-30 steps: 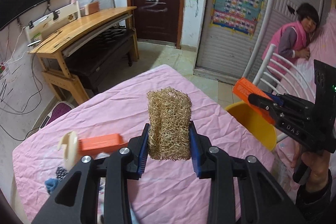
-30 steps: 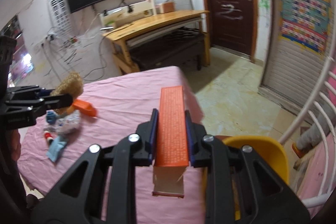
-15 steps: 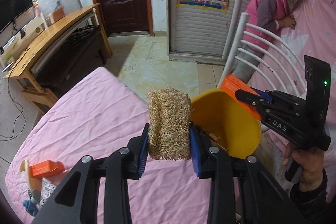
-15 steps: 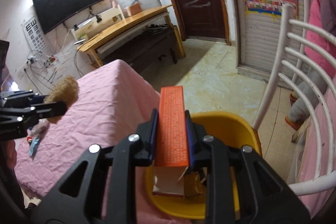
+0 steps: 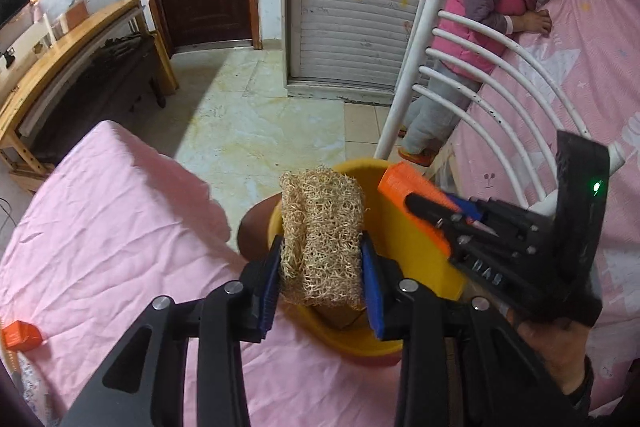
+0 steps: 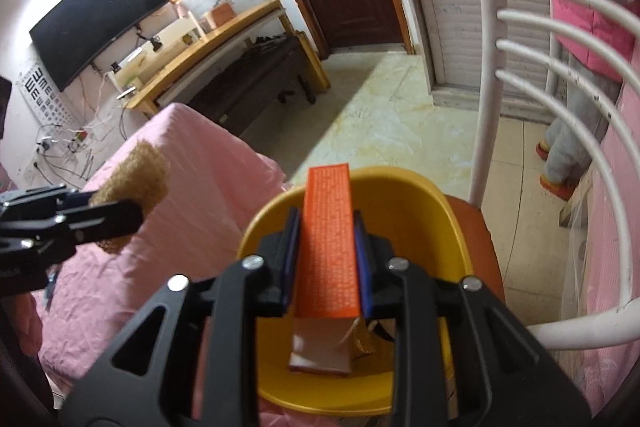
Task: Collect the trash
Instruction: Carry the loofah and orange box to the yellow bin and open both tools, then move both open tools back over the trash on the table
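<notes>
Moved: both grippers now over the yellow bin (image 6: pixel 448 215), off the pink tabletop (image 5: pixel 100 227).
Left gripper (image 5: pixel 320 279): jaws just easing, loofah (image 5: pixel 320 227) still between them.
Right gripper (image 6: pixel 325 259): jaws just opening; orange box (image 6: pixel 328 239) between them.

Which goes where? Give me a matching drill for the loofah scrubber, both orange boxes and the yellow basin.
Things:
1. loofah scrubber
2. long orange box
3. yellow basin
4. small orange box

Places:
A. lying on the pink tablecloth
B. between the right gripper's jaws, over the basin
C. standing on the brown chair seat
D. clamped in the left gripper

Pairs: 1-D, 2-B, 3-C, 4-A.

Note: the right gripper's jaws have just been opening, with the long box between them.
</notes>
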The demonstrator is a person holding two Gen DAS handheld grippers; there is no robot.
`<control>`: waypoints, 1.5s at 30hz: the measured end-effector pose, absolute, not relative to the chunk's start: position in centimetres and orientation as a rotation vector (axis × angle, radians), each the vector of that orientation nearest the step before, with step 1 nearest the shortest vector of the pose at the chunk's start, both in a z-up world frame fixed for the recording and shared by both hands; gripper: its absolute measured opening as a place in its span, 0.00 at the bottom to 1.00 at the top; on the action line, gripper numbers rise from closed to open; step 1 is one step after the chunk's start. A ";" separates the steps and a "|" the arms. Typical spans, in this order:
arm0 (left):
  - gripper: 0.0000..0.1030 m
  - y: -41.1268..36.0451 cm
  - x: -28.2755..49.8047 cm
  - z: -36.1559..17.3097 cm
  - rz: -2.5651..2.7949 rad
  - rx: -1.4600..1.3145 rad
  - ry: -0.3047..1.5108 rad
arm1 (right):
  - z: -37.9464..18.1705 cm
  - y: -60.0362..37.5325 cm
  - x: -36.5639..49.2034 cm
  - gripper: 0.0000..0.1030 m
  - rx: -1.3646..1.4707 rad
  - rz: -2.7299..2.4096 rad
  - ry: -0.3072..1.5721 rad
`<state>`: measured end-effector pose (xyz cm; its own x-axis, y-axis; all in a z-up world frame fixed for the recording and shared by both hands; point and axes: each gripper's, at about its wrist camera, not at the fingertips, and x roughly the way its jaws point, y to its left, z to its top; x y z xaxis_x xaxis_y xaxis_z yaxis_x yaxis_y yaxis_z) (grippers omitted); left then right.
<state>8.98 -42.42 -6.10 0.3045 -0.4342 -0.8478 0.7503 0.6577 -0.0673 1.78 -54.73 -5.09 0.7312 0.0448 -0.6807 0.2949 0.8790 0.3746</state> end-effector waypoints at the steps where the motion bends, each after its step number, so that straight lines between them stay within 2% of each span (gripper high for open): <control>1: 0.37 -42.8 9.1 -6.4 -0.823 0.368 0.996 | -5.2 -54.8 1.8 0.64 0.489 -0.150 0.746; 2: 0.45 -43.1 9.2 -6.6 -0.820 0.365 1.002 | -5.4 -54.9 1.8 0.86 0.489 -0.155 0.745; 3: 0.52 -43.0 9.3 -6.7 -0.810 0.362 0.999 | -5.4 -55.0 1.7 0.91 0.490 -0.156 0.739; 4: 0.66 -43.1 9.4 -6.8 -0.809 0.353 1.000 | -5.5 -55.1 1.6 0.91 0.492 -0.159 0.734; 5: 0.71 -43.2 9.6 -6.9 -0.819 0.331 1.010 | -5.5 -55.2 1.6 0.91 0.493 -0.166 0.733; 6: 0.72 -43.4 9.6 -6.9 -0.823 0.321 1.014 | -5.6 -55.4 1.5 0.91 0.494 -0.174 0.732; 16: 0.73 -37.8 9.5 -3.3 -0.736 0.238 0.923 | -4.3 -55.5 0.6 0.91 0.532 -0.168 0.682; 29: 0.73 -16.9 11.2 0.4 -0.343 0.126 0.825 | 2.7 -41.4 4.9 0.91 0.337 0.115 0.619; 37: 0.73 -4.5 13.8 -0.2 -0.121 0.043 0.844 | 4.4 -32.1 7.9 0.94 0.225 0.261 0.664; 45: 0.73 1.6 14.8 -2.8 -0.082 -0.005 0.911 | 4.4 -24.8 9.5 0.94 0.121 0.349 0.720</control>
